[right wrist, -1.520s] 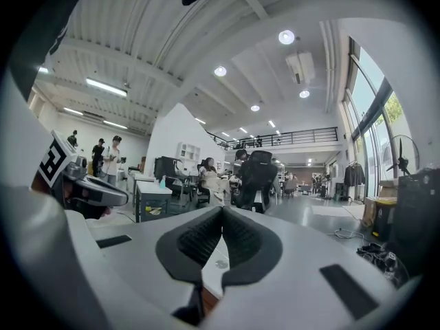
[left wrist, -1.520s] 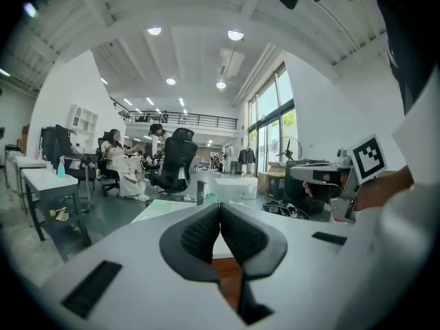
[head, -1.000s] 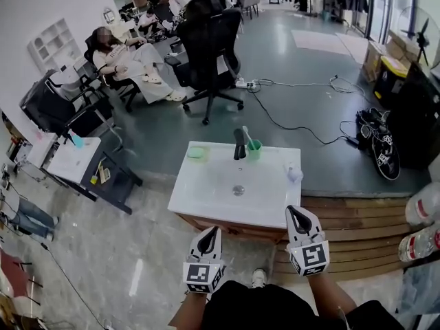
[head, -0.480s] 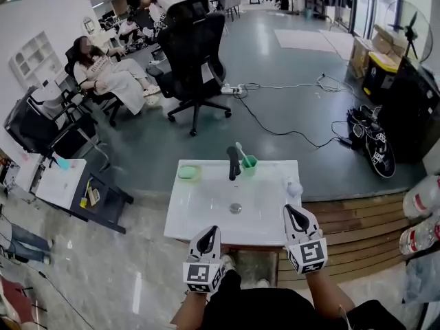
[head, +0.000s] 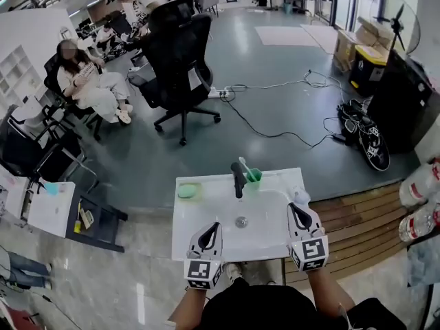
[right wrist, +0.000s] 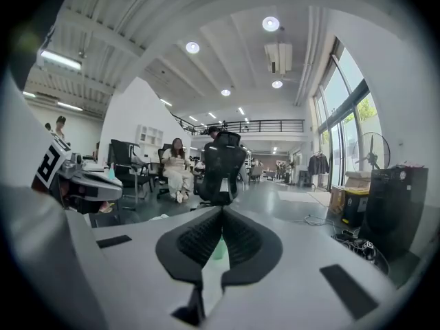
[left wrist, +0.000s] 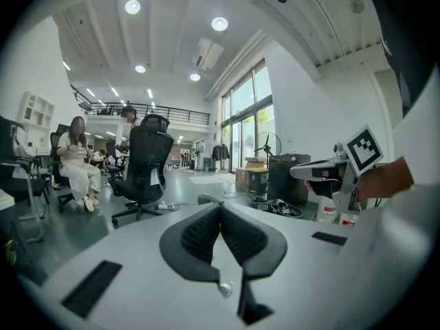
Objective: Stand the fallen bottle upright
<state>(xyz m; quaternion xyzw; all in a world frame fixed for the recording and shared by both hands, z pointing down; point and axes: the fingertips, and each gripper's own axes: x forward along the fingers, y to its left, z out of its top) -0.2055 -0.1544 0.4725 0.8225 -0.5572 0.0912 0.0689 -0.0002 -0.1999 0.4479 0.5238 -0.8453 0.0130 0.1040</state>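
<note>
- Left tool (head: 214,227), right tool (head: 296,209): jaws together, holding nothing.
- Bottle (head: 298,196): apparently lying right of faucet (head: 238,179), at worktop (head: 196,218) edge.
- Risk: unless opened first, right tool may nudge it off.

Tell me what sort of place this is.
Probably an open-plan office or lab floor: a black office chair and a seated person in the background, with a freestanding white sink unit standing on the open floor.
</note>
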